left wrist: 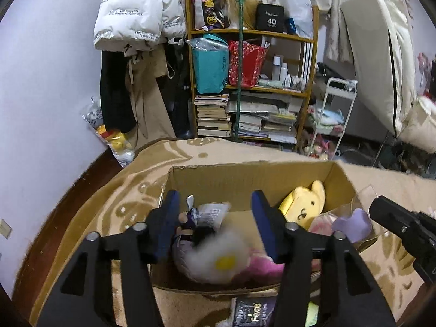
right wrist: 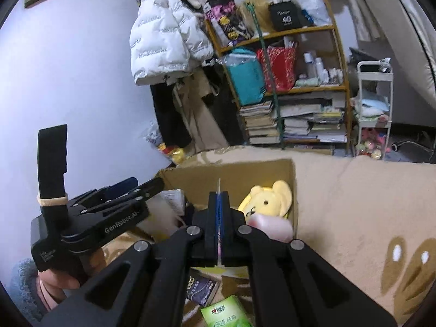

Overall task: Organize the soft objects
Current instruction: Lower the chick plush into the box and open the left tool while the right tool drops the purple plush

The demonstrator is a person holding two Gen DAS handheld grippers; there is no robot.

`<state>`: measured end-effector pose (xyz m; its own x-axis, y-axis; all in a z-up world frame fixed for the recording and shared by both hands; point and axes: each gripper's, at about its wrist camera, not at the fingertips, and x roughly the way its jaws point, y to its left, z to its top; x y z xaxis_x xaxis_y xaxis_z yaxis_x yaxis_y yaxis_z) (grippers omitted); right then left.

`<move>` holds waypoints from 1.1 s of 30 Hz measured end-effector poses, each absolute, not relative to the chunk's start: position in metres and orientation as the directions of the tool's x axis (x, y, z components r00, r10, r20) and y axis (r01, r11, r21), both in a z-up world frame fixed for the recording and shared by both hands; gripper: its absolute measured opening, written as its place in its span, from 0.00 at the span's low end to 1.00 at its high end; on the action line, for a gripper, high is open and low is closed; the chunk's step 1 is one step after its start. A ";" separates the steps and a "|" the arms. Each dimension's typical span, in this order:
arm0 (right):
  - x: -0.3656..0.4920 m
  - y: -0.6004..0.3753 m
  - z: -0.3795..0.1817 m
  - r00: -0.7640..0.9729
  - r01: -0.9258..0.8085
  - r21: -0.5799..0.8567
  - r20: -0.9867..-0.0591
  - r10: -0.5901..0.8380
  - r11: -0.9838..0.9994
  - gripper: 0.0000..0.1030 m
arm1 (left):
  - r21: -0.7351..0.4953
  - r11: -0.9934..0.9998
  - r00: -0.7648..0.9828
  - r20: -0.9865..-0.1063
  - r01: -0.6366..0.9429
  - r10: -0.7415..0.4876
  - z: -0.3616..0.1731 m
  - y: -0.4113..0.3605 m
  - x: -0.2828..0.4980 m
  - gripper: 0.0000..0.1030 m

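An open cardboard box (left wrist: 245,174) stands on a beige blanket. Inside lie a yellow plush dog (left wrist: 305,204), a doll with a paper tag (left wrist: 196,218) and a pink plush (left wrist: 261,265). A blurred white fluffy toy with a yellow spot (left wrist: 220,259) hangs between and below my open left gripper's (left wrist: 215,218) fingers, over the box. My right gripper (right wrist: 219,204) is shut on the thin clear edge of a plastic packet (left wrist: 351,218) holding pink and purple soft things at the box's right side. The yellow plush (right wrist: 268,201) also shows in the right wrist view.
The beige patterned blanket (right wrist: 354,212) covers the bed around the box. A dark booklet (left wrist: 253,313) and a green tissue pack (right wrist: 226,313) lie in front of the box. A cluttered wooden shelf (left wrist: 250,81), hanging coats (left wrist: 136,54) and a white cart (left wrist: 335,114) stand behind.
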<state>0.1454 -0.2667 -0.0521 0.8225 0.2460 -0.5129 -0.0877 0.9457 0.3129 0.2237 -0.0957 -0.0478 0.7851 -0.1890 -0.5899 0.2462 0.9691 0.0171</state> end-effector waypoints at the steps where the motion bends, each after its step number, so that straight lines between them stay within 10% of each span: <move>1: 0.146 -0.266 -0.054 0.819 -0.095 0.309 -0.516 0.251 0.946 0.05 | 0.037 0.969 0.787 -0.591 0.245 -0.177 -0.050 -0.098 0.222 0.58; 13: 0.129 -0.266 -0.049 0.782 -0.071 0.276 -0.581 0.225 0.958 0.10 | 0.041 0.972 0.759 -0.633 0.231 -0.153 -0.042 -0.081 0.207 0.91; 17: 0.109 -0.267 -0.044 0.789 -0.043 0.266 -0.582 0.197 0.963 0.54 | 0.029 0.969 0.740 -0.652 0.243 -0.166 -0.039 -0.070 0.191 0.93; 33: 0.056 -0.258 -0.052 0.754 -0.006 0.231 -0.638 0.156 0.973 0.94 | 0.060 0.962 0.663 -0.736 0.267 -0.138 -0.059 -0.047 0.128 0.94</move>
